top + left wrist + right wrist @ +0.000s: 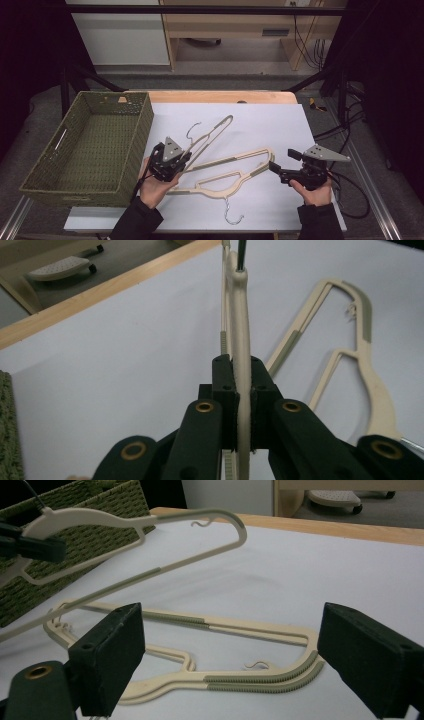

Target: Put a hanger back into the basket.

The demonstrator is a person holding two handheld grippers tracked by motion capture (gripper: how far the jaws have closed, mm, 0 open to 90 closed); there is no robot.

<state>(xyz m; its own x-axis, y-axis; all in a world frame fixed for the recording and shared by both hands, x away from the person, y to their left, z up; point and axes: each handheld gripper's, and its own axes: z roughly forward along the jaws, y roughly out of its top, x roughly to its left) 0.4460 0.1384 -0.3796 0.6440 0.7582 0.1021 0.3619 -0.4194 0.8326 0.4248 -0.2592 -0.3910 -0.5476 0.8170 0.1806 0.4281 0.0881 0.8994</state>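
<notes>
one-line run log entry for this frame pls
left gripper: shut on raised hanger | right gripper: open, holding nothing | second hanger: flat on white sheet | wicker basket: holds nothing visible

The white sheet [250, 130] on the table is evenly and brightly lit from above, while the room around it falls dark. Shadows under the hangers [210, 625] are soft and faint. In both gripper views the near black jaws look blurred and oversized. No glare shows.
</notes>
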